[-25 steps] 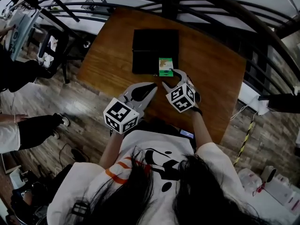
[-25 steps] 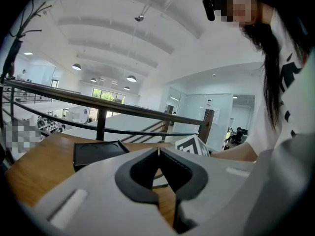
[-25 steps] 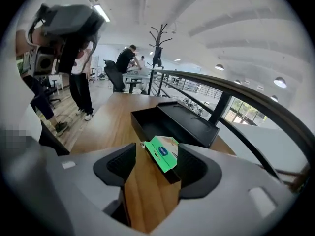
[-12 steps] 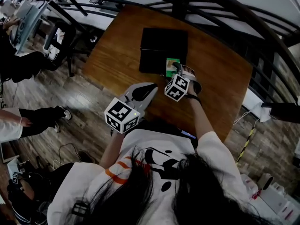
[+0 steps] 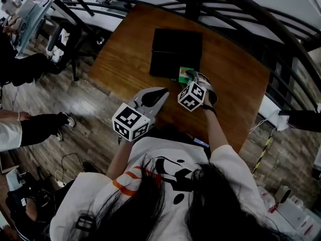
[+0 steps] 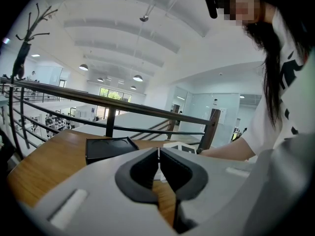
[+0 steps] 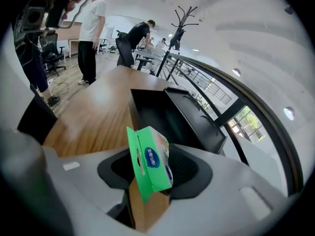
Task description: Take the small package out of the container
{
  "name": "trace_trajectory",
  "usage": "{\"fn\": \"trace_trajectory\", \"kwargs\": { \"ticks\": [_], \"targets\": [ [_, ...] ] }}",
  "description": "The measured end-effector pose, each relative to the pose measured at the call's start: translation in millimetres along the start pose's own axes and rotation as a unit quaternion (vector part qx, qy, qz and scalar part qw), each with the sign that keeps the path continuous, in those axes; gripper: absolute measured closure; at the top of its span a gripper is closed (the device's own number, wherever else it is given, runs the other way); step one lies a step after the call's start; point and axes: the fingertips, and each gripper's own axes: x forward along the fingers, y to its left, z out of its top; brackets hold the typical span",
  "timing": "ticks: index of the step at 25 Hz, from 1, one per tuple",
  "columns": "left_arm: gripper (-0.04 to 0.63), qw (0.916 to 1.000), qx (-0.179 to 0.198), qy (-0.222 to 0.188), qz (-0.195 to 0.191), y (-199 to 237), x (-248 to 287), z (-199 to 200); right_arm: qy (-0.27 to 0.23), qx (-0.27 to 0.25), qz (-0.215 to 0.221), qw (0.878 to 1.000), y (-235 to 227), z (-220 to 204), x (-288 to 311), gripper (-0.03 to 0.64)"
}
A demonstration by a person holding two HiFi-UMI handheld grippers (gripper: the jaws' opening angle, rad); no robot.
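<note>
You stand at a brown wooden table [image 5: 125,54] beside a dark metal railing [image 5: 241,9], seen steeply from above, with a gripper in each hand. Your right gripper [image 7: 147,173] is clamped on the small package [image 7: 149,161], a green and white pack with a blue oval label. The jaws press it from both sides and it sits tilted between them, its green flap toward the camera. From above, the package shows as a green patch at the near right corner of the black container [image 5: 175,46], an open, flat, dark box lying near the middle of the table. In the right gripper view, bare wood shows under the package and the container's near wall lies just beyond it. Your left gripper [image 6: 158,168] hangs over the table's near edge, close to your body and apart from the container, its jaws pressed together with nothing between them. Past the table's left end, people [image 7: 91,28] stand on the wooden floor.
</note>
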Motion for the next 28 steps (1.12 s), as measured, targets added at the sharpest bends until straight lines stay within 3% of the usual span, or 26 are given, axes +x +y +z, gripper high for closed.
{"fn": "trace_trajectory", "kwargs": {
  "ticks": [8,17,28],
  "targets": [
    [0.595,1.0000,0.002,-0.005,-0.002,-11,-8,-1,-0.053,0.079,-0.031,0.995,4,11,-46,0.460],
    [0.595,0.9999,0.002,-0.010,-0.009,-1,-39,-4,-0.096,0.165,-0.046,0.981,19,41,-91,0.499],
    [0.595,0.9997,0.001,-0.011,-0.024,-2,-92,-17,-0.119,0.213,-0.073,0.967,60,70,-145,0.499]
  ]
}}
